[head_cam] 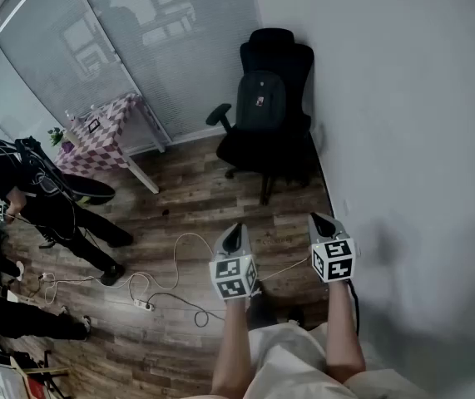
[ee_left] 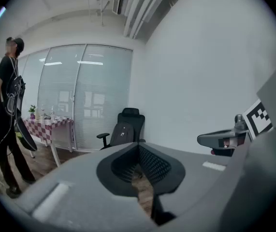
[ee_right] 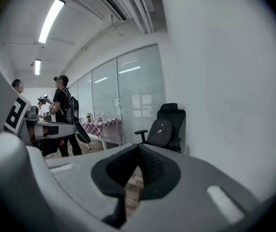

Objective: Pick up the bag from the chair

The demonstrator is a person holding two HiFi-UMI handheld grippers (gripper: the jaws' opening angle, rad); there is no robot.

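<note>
Office corner, upper centre: the bag point(head_cam: 259, 102) stands upright, propped by the chair point(head_cam: 264, 150) backrest. Left gripper point(head_cam: 235, 232) and right gripper point(head_cam: 321, 221) — jaws closed, empty — wait lower centre, well short of it.

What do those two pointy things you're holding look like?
The left gripper and right gripper are each grey and pointed like a beak, with black textured pads inside. Each carries a white cube printed with black square markers. No sleeves cover the forearms.
</note>
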